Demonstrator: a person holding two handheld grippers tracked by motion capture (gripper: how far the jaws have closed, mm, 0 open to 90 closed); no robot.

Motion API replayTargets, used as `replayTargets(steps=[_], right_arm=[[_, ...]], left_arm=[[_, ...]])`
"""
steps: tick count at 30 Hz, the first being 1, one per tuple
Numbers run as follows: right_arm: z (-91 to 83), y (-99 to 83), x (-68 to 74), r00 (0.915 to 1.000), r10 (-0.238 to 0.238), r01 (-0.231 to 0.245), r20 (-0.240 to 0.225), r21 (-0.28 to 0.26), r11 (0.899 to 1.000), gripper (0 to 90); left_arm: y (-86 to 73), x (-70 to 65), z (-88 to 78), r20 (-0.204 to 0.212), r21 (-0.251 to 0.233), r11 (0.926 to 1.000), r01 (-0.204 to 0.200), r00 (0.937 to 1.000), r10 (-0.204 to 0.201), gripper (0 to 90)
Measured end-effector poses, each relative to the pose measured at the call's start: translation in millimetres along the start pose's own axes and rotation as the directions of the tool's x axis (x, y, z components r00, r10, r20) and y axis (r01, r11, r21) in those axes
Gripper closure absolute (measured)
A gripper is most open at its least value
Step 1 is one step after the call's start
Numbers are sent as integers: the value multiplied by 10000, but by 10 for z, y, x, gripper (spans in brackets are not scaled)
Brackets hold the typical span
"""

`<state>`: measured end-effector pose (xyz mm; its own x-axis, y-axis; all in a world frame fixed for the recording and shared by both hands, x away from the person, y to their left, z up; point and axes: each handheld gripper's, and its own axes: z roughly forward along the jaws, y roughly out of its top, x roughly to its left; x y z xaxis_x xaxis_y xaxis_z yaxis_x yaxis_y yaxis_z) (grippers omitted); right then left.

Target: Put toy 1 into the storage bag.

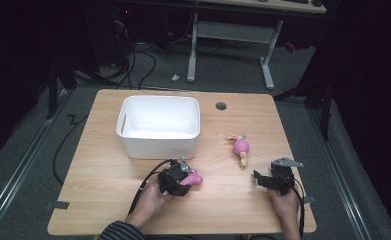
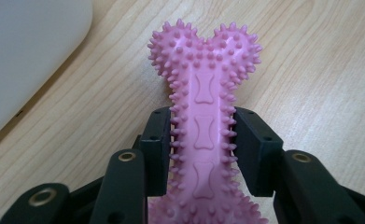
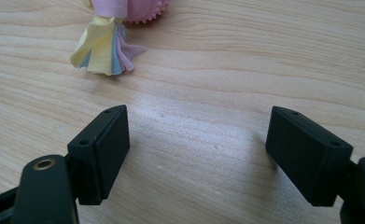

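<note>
From above, high view: left gripper [image 1: 182, 179] near the table's [image 1: 103, 200] front edge, clamped on a pink spiky bone toy [image 1: 192, 178], just in front of the white bin [image 1: 159, 126]; right gripper [image 1: 263, 179] rests apart, near a pink tasselled toy [image 1: 241, 147]. Left gripper view: 2 jaws press the bone toy's [image 2: 203, 116] shaft, lying on the wood. Right gripper view: jaws wide apart, nothing between them; tasselled toy [image 3: 106, 42] ahead

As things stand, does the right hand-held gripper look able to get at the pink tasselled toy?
Probably yes. The right hand-held gripper is open with nothing between its jaws, and only bare table lies between it and the pink tasselled toy ahead.
</note>
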<state>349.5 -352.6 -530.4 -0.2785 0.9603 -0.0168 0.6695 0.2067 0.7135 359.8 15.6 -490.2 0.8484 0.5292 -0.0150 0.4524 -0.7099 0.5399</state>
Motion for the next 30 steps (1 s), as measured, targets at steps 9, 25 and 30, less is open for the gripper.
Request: replayTargets(steps=[9, 25, 30], right_arm=[[0, 0, 0, 10000, 2, -2, -1, -1, 10000, 217], [0, 0, 0, 10000, 3, -3, -3, -2, 10000, 217], [0, 0, -1, 10000, -12, 12, 3, 1, 10000, 217]], left_arm=[[-1, 75, -205, 141, -488, 9982, 356, 9993, -350, 589], [-112, 236, -701, -99, -1454, 9855, 871, 9959, -895, 590], [-168, 295, -940, -200, -1884, 9755, 1135, 9927, -1193, 590]])
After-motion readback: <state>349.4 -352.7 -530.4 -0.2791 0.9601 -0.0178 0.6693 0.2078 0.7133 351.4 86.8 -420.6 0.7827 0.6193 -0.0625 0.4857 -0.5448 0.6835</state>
